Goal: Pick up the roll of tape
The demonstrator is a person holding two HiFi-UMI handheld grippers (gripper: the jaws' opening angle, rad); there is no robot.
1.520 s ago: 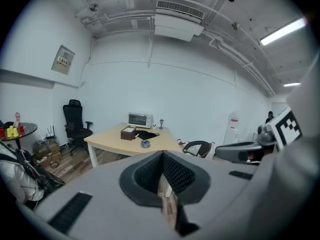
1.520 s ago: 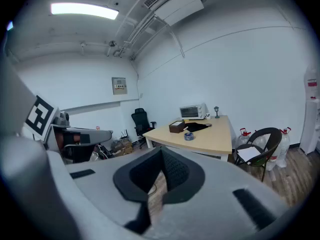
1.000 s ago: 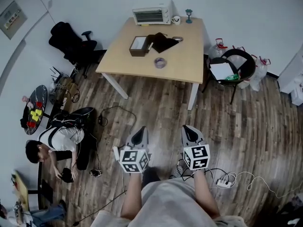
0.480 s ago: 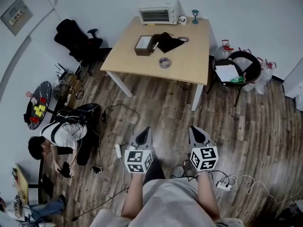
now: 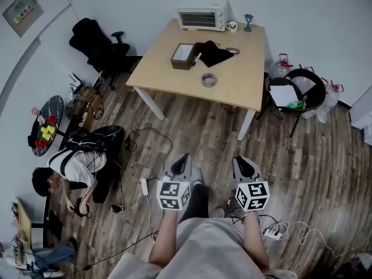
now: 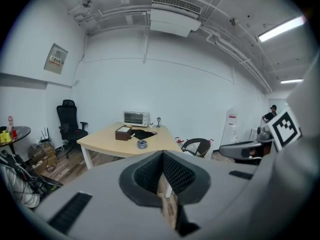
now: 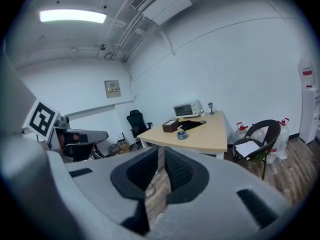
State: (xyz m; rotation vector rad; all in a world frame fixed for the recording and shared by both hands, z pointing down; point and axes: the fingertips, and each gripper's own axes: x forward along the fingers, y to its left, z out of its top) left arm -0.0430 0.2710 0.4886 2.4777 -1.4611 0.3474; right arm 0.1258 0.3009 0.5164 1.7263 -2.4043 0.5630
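Head view: left hand-held gripper [image 5: 183,158] clenched empty, right hand-held gripper [image 5: 240,160] just parting, empty; roll of tape [image 5: 209,80] on table [image 5: 247,77].

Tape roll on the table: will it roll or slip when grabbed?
The roll of tape appears to lie flat on the table, so it probably won't roll unless tipped on edge. Small ring: likely light and stiff; may slide if pushed.

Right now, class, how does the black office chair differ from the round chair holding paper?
The office chair has a tall back and armrests; the round chair has a low curved back. The office chair's seat looks bare; the round chair carries paper. In the head view the office chair stands left of the table, the round chair right. Both are dark.
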